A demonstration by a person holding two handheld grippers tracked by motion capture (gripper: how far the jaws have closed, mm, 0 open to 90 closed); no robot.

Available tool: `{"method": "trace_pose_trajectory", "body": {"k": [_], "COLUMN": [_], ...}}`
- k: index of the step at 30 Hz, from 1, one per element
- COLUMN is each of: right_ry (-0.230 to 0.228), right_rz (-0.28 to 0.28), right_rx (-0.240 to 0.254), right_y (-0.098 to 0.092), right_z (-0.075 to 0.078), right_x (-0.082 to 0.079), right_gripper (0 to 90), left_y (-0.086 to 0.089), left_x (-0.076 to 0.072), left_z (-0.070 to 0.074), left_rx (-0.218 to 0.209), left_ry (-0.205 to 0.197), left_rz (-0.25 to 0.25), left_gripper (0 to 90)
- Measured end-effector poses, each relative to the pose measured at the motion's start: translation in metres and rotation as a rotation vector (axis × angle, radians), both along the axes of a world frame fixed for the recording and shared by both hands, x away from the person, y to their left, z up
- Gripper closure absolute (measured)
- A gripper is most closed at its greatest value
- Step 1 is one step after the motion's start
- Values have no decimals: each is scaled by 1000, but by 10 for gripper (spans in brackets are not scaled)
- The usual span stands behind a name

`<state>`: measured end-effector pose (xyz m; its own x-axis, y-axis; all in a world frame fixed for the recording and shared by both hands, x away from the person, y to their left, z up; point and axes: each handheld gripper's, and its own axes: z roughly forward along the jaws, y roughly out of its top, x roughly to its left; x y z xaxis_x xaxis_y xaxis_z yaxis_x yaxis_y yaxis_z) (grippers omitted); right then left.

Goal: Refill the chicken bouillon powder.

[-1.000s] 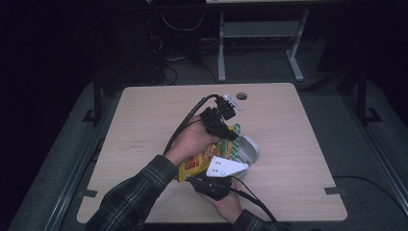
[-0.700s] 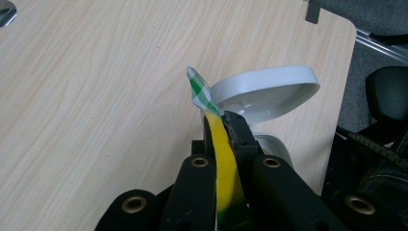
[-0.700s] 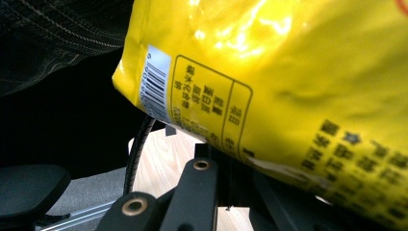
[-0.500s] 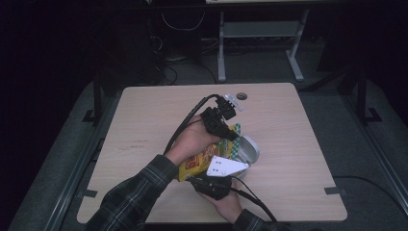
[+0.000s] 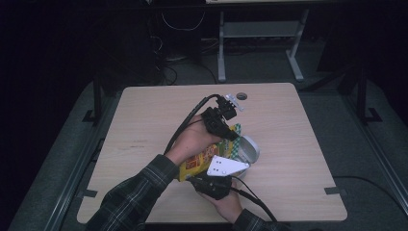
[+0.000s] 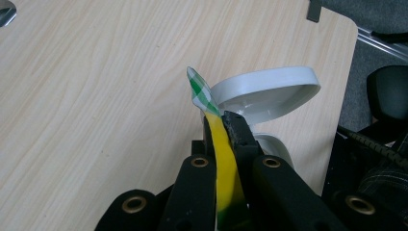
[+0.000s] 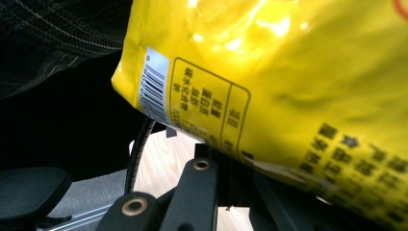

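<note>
A yellow snack bag [image 5: 196, 162] is held up over the table between both grippers. My left gripper [image 5: 230, 131] is shut on the bag's upper edge; in the left gripper view the jaws [image 6: 222, 122] pinch the yellow film [image 6: 225, 168] just below its green-checked corner [image 6: 199, 91]. My right gripper [image 5: 214, 185], under its grey plate, is shut on the bag's lower end. In the right gripper view the bag [image 7: 288, 72], with barcode and printed text, covers the jaw tips [image 7: 226, 154]. A white bowl [image 5: 251, 148] lies just beyond the bag and looks tilted in the left gripper view [image 6: 269, 89].
The wooden table [image 5: 154, 120] has a small round hole [image 5: 240, 96] near its far edge. A plaid sleeve [image 5: 134, 192] comes in from the bottom. Metal frame legs [image 5: 221, 48] stand on the dark floor behind the table.
</note>
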<state>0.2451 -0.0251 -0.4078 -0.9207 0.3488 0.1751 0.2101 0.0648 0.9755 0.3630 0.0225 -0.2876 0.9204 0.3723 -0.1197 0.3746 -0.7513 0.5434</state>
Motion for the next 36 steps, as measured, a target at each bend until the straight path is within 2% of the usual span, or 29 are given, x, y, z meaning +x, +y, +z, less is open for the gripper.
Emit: {"method": "trace_pose_trajectory", "body": {"k": [9, 36], "right_ry": [7, 1], "right_rz": [-2, 1], "right_rx": [7, 9], "right_y": [-1, 0], "right_z": [1, 1], "right_x": [0, 0], "right_gripper": [900, 900], "left_y": [-1, -2], "left_x": [1, 0], "left_z": [1, 1], "left_rx": [16, 14], "left_ry": [3, 9], "left_rz": [-9, -11], "left_gripper": [896, 896]}}
